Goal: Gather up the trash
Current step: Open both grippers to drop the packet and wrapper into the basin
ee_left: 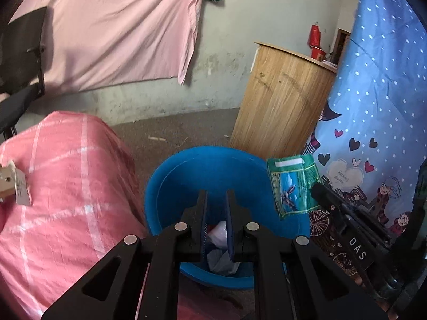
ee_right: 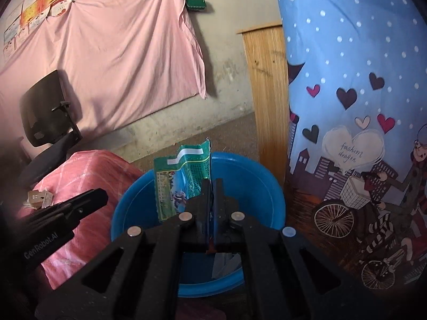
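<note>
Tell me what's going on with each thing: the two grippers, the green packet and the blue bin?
Right gripper: shut on the green packet.
Green packet: held upright over the blue bin, crumpled.
Left gripper: nearly shut, holding nothing, above the bin.
Blue bin: upright, open top, white crumpled trash already inside.

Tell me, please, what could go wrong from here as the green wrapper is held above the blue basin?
1. The right tool pinches the green wrapper only at one edge; most of it sticks out sideways, so on release it could flutter past the blue basin rim onto the floor.
2. The left tool hangs low over the basin, near the white trash inside, and the right tool is close beside it; the two could bump.
</note>
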Demonstrator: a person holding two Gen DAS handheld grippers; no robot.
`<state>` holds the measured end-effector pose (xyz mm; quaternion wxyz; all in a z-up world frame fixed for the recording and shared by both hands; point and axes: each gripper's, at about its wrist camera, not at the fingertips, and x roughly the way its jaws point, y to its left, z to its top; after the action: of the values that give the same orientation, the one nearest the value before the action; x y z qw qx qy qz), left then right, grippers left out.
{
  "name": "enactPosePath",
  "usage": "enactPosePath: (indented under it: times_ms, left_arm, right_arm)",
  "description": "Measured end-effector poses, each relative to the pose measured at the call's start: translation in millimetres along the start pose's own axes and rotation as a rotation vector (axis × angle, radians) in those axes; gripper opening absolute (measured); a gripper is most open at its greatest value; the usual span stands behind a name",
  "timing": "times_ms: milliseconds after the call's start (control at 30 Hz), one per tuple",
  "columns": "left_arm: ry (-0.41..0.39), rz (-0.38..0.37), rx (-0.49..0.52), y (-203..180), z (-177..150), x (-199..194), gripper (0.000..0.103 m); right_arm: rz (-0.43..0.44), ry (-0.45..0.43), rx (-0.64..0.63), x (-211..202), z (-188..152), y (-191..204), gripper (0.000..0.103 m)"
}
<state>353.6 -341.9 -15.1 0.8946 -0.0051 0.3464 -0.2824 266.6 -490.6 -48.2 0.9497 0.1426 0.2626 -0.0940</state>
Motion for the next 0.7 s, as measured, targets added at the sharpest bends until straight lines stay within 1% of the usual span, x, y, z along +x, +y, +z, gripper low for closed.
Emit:
enactPosePath:
  times_ms: [67, 133, 233, 300, 333, 367, 400, 433, 467, 500, 533, 567, 600, 633, 700]
  left_arm:
    - [-0.002, 0.007, -0.016, 3.6, 0.8, -1.8, 0.012]
    - [-0.014, 0.012, -0.027, 10.7, -1.2, -8.9, 0.02]
    - [-0.051, 0.023, -0.053, 18.6, -3.0, -21.0, 0.028]
    - [-0.078, 0.041, -0.066, 24.0, -4.6, -30.3, 0.03]
    - [-0.093, 0.054, -0.072, 27.3, -4.5, -36.0, 0.032]
    - [-0.107, 0.065, -0.078, 30.8, -4.6, -42.3, 0.033]
    - [-0.125, 0.077, -0.086, 35.1, -5.0, -49.7, 0.037]
    - [-0.149, 0.092, -0.096, 39.9, -5.1, -58.8, 0.042]
    - [-0.168, 0.107, -0.103, 43.5, -5.3, -66.0, 0.046]
    - [-0.189, 0.121, -0.109, 47.0, -6.0, -73.4, 0.053]
    - [-0.218, 0.146, -0.115, 51.6, -7.0, -83.5, 0.061]
    - [-0.237, 0.168, -0.118, 55.1, -8.8, -90.9, 0.064]
    - [-0.257, 0.192, -0.12, 59.1, -9.8, -98.8, 0.075]
    - [-0.272, 0.211, -0.121, 62.8, -10.8, -105.3, 0.084]
    - [-0.312, 0.255, -0.13, 70.4, -12.0, -120.1, 0.09]
  right_arm:
    - [0.002, 0.009, -0.006, 2.3, -0.5, 1.8, 0.018]
    - [0.006, 0.014, -0.01, 2.7, -0.9, 4.0, 0.023]
    - [0.014, -0.006, -0.015, 0.1, 1.1, 5.9, 0.034]
    - [0.032, -0.031, -0.019, -4.1, 3.0, 8.7, 0.045]
    - [0.043, -0.049, -0.023, -6.8, 4.0, 10.8, 0.047]
    - [0.052, -0.064, -0.027, -9.5, 5.0, 12.6, 0.051]
    - [0.067, -0.087, -0.033, -13.8, 6.3, 15.6, 0.058]
    - [0.078, -0.107, -0.038, -17.3, 7.3, 18.1, 0.062]
    - [0.091, -0.134, -0.044, -22.2, 8.4, 22.0, 0.07]
    - [0.103, -0.157, -0.05, -26.3, 9.5, 26.1, 0.077]
    - [0.12, -0.183, -0.058, -30.9, 10.5, 31.4, 0.081]
    - [0.131, -0.198, -0.062, -34.0, 11.2, 35.5, 0.088]
    - [0.146, -0.221, -0.064, -37.9, 11.9, 40.9, 0.093]
    - [0.16, -0.237, -0.066, -40.4, 12.5, 45.7, 0.095]
    - [0.185, -0.264, -0.073, -44.6, 14.1, 55.9, 0.099]
